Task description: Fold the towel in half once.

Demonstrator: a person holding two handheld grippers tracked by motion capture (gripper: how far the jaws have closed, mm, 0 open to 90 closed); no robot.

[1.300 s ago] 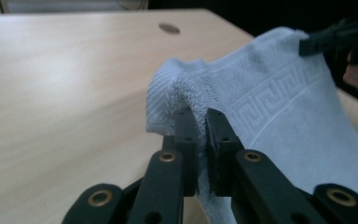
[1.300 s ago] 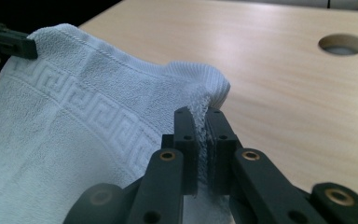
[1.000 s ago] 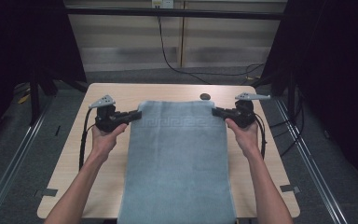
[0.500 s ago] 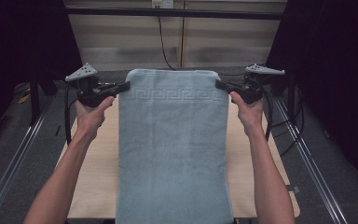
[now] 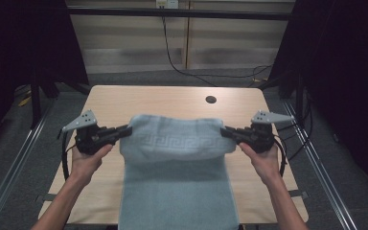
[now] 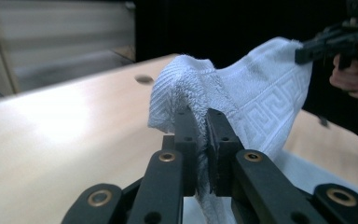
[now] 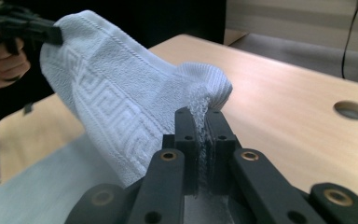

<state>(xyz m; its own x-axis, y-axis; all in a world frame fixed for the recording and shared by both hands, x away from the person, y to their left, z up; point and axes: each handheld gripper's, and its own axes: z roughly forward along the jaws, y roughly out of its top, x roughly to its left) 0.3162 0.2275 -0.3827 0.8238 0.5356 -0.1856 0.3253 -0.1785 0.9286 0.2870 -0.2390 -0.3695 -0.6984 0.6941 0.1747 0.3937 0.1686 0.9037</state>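
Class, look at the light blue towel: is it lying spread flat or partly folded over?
Partly folded: the towel's far end is lifted and doubled toward the person, each corner pinched in a tool; the rest lies flat.

- towel point(image 5: 177, 143): pale blue terry cloth, soft and fuzzy, w/ a flatter woven key-pattern band
- table point(image 5: 124, 100): light wood-look top under the towel, smooth, slight sheen
- left gripper point(image 6: 201, 122) & right gripper point(image 7: 200, 122): matt black plastic, brass-colour rivets
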